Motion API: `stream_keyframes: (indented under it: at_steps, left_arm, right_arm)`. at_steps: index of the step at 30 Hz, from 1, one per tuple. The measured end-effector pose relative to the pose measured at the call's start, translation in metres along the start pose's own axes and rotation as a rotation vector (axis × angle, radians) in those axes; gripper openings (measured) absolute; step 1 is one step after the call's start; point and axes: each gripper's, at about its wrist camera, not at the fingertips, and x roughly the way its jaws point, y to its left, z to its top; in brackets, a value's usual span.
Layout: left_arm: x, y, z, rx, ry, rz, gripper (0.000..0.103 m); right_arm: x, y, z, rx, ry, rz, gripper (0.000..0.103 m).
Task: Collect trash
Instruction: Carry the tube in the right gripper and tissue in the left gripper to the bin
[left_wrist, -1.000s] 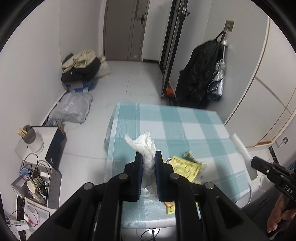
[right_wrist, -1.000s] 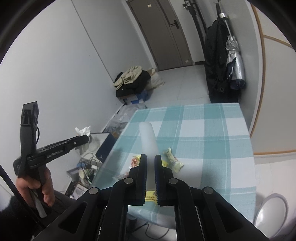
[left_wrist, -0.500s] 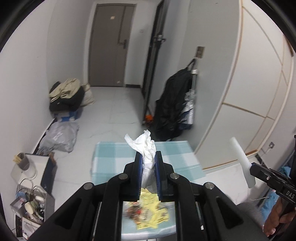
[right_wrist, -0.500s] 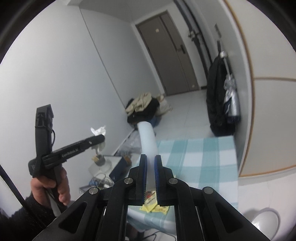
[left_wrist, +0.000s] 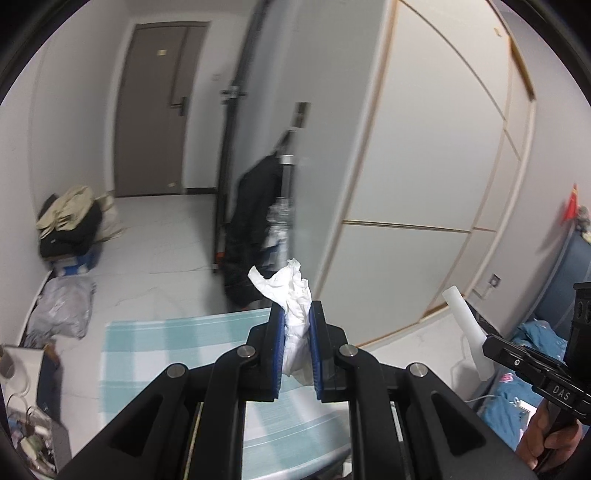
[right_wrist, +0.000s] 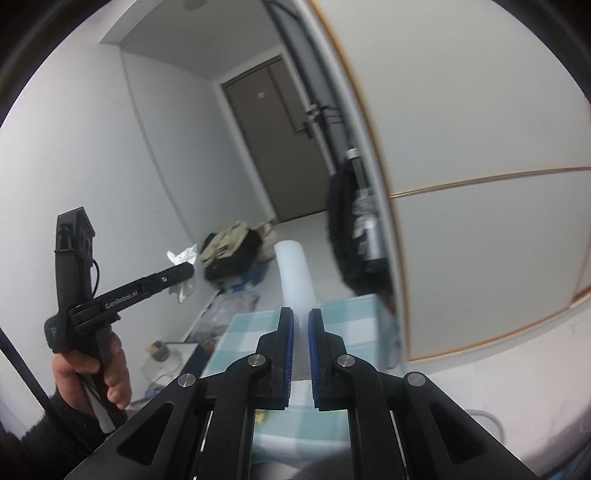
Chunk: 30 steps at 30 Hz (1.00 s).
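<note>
While you hold both pieces of trash up off the table (left_wrist: 155, 354), watch the grips. Your left gripper (left_wrist: 295, 325) is clamped on a crumpled white tissue (left_wrist: 291, 291); it's soft, thin, wrinkled paper, with a loose flap sticking out above the blue pads and a tail hanging below them. The risk as I see it: the paper compresses, so a jolt or fast swing could let it slide out or tear at the pinch. Your right gripper (right_wrist: 301, 328) is squeezed tight on a white translucent foam-like tube (right_wrist: 293, 273), smooth, rounded at the top, poking well past the fingertips. With that much overhang it could lever out or knock the wall panel or the other tool if you swing close. No bin is visible in either view, so you can't tell where the drop goes; a blind release could miss. The table wears a teal-and-white checked cloth, matte fabric. At least one yellow scrap shows on it under the right gripper, small and unclear.
</note>
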Motion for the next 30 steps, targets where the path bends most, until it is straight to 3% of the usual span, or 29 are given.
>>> stream_keyframes:
  at_steps: [13,21,24,30]
  left_arm:
    - [0.070,-0.091,-0.010,0.080,0.151,-0.225,0.008]
    - [0.146,-0.141,-0.043,0.126,0.372,-0.354,0.008]
    - [0.176,-0.151,-0.063,0.119,0.488,-0.404,0.008]
    - [0.226,-0.163,-0.099,0.091,0.660,-0.423,0.008]
  right_arm:
    - [-0.041,-0.117,-0.016,0.142,0.003,-0.249,0.007]
    - [-0.044,-0.193,-0.059,0.305,0.098,-0.345,0.007]
    - [-0.037,-0.221,-0.078,0.362,0.147,-0.369,0.007]
    - [-0.011,-0.260,-0.117,0.459,0.251,-0.387,0.007]
